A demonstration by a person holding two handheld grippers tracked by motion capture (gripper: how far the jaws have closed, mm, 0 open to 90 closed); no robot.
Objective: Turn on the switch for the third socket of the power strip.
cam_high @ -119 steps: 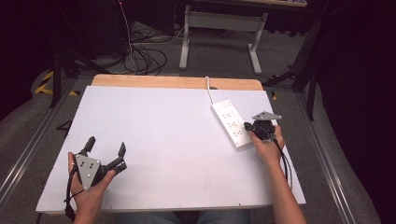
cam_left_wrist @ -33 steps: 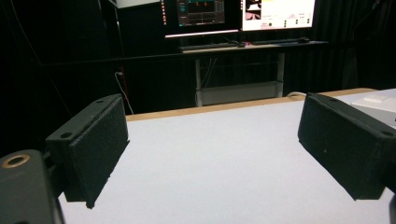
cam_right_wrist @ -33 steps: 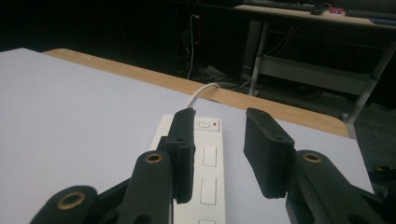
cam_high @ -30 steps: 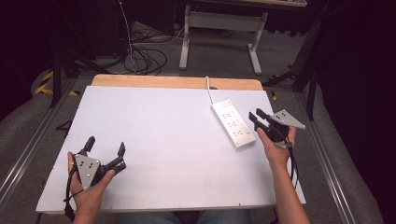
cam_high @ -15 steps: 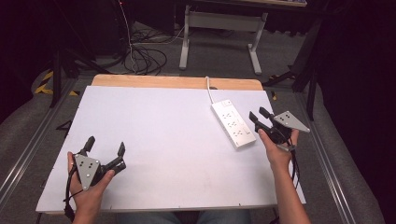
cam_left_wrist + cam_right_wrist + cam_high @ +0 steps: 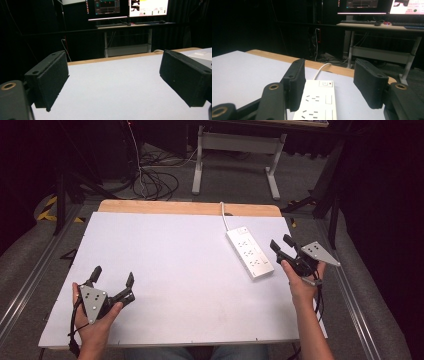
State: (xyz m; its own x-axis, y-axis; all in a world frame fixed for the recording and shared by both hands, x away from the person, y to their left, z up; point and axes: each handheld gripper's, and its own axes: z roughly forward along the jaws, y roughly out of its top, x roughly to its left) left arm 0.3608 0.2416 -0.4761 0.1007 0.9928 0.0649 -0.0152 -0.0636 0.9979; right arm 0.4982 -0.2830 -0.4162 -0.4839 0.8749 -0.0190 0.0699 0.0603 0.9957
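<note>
A white power strip (image 6: 249, 252) lies on the white table top (image 6: 180, 270) at the right, its cord (image 6: 223, 213) running off the far edge. My right gripper (image 6: 281, 242) hovers just right of the strip's near end. Its jaws have just been opening and stand apart without pressing on anything. In the right gripper view the power strip (image 6: 319, 102) lies low ahead between the right gripper's (image 6: 329, 75) jaws, its switch end far. My left gripper (image 6: 113, 274) rests open near the front left edge. In the left gripper view the left gripper (image 6: 113, 67) has bare table between its jaws.
A wooden strip (image 6: 165, 207) borders the table's far edge. Beyond it stand a desk frame (image 6: 235, 145) and floor cables (image 6: 155, 180). Metal rails (image 6: 30, 280) run along both sides of the table. Monitors (image 6: 125, 7) glow on the far desk.
Four seconds ago the right gripper was at the strip's near end. It has since drawn back to the right, and over the last second its jaws spread wider. The left gripper has kept still.
</note>
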